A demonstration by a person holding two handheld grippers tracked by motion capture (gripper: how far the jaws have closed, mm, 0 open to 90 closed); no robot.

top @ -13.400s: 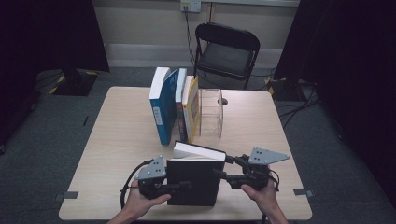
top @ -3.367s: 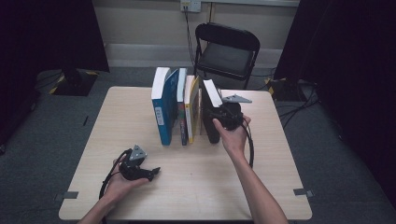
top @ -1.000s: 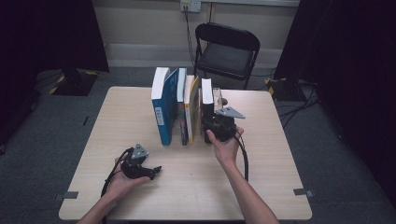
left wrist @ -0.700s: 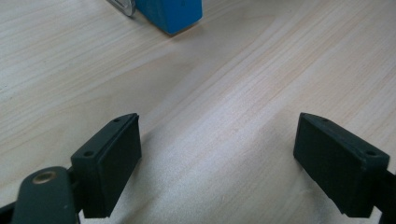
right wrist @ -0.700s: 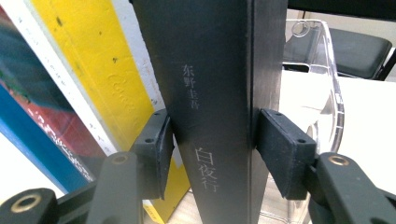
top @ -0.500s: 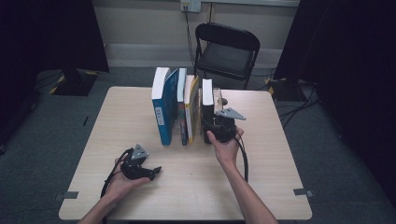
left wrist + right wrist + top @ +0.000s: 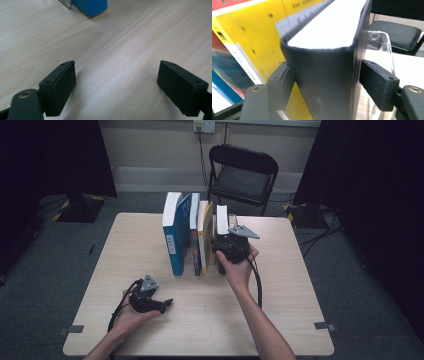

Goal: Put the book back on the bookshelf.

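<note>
Four books now stand in a row on the table (image 7: 300, 285), so most of the job looks done. The black book (image 7: 324, 65) is upright at the right end, beside the yellow book (image 7: 257, 32) and against the clear bookend (image 7: 382, 42). The right gripper (image 7: 325, 85) has just been opening around its spine and seems to be letting go. The left gripper (image 7: 116, 86) rests wide apart and empty on the table. Left to do: pull the right gripper away.

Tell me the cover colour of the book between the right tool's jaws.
Black book, seen best in the right gripper view.
</note>
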